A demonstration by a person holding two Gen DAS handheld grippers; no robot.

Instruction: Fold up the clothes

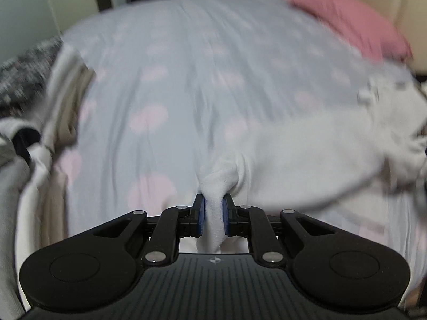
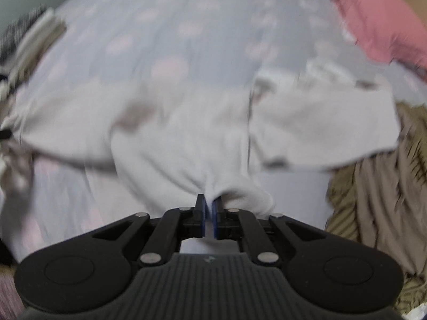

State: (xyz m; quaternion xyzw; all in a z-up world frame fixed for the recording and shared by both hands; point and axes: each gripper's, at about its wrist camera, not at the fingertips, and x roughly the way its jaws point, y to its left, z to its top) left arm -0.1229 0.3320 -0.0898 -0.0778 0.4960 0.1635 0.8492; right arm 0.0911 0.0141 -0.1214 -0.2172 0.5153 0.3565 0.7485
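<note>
On the near edge of the bed [image 1: 186, 53], pale blue sheet with pink spots, a white garment [image 2: 186, 133] lies spread and motion-blurred; its type is hard to tell. Left gripper [image 1: 213, 213] is clamped on a bunched fold of it, right gripper [image 2: 209, 214] pinches another edge, pads nearly touching. Pink pillow [image 1: 347, 21] at far right corner. Folded light clothes [image 1: 66, 93] at left edge, blurred. Beige striped cloth [image 2: 379, 200] at right edge, cut off.

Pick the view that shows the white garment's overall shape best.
Right wrist view: the white garment spreads across the frame. The left wrist view shows only a bunched part in the left hand-held gripper and a blurred stretch rightward.
</note>
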